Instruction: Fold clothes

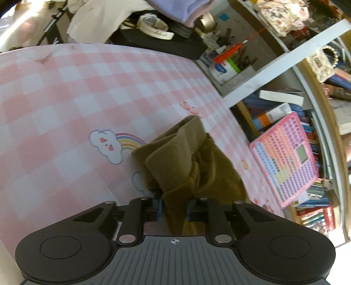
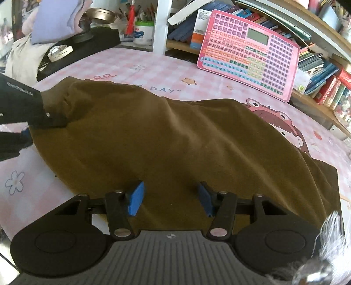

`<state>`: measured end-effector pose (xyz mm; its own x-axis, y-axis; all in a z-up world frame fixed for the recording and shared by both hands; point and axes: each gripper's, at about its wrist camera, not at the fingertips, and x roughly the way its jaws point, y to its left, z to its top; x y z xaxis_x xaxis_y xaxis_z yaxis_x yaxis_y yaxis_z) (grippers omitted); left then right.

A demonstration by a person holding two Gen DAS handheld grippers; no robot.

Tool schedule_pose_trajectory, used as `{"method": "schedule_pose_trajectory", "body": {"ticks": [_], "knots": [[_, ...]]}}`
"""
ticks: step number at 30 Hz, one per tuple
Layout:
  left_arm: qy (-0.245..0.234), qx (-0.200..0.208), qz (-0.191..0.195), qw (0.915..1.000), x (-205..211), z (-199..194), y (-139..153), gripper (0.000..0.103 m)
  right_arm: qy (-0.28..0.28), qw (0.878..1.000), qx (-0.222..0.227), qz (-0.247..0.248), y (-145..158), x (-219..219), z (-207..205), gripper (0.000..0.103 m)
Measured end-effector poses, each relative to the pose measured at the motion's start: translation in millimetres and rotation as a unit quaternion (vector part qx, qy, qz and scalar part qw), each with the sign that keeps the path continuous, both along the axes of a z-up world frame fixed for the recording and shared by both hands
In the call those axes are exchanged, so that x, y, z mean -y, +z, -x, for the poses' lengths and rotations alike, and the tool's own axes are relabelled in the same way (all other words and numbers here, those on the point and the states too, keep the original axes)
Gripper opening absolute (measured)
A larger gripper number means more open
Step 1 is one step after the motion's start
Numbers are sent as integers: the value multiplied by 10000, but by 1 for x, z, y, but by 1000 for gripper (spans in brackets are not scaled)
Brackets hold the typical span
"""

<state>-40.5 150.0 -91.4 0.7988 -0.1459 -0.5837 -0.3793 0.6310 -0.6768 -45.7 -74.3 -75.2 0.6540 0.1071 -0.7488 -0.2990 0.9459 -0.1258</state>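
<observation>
An olive-brown garment (image 2: 175, 140) lies spread across the pink checked tablecloth (image 2: 153, 65). In the left wrist view, my left gripper (image 1: 174, 208) is shut on a bunched edge of the olive garment (image 1: 182, 157) and holds it slightly lifted off the tablecloth (image 1: 65, 98). In the right wrist view, the left gripper (image 2: 26, 133) shows at the garment's left end. My right gripper (image 2: 170, 197) is open, its blue pads (image 2: 136, 197) spread just above the garment's near edge, nothing between them.
A pink toy keyboard tablet (image 2: 248, 52) leans against a bookshelf (image 2: 324, 72) at the table's far right. A black box (image 2: 87, 43) with a white watch (image 2: 59, 52), a tin and folded lilac clothes (image 2: 57, 19) sits at the far left. A pen cup (image 2: 143, 30) stands behind.
</observation>
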Motion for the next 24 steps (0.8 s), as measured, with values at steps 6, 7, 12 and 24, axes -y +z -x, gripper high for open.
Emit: {"method": "schedule_pose_trajectory", "body": {"ticks": [6,7,12,24], "knots": [[-986,1147,-697,9860,19,10,26,12,-10,9999,11,117,-1,-2,2,52],[-1049,1149,-722,9852,20,9,25,12,-48,9999,26,124,-1,-3,2,52],[-765,721,-274,9941,1,6,6,12,-206,9994,286,-13,15,-3,-12,52],[-654,308,274,9970,-16,7,-20,32,-436,9961,454,621,-4,-15,-92,52]]}}
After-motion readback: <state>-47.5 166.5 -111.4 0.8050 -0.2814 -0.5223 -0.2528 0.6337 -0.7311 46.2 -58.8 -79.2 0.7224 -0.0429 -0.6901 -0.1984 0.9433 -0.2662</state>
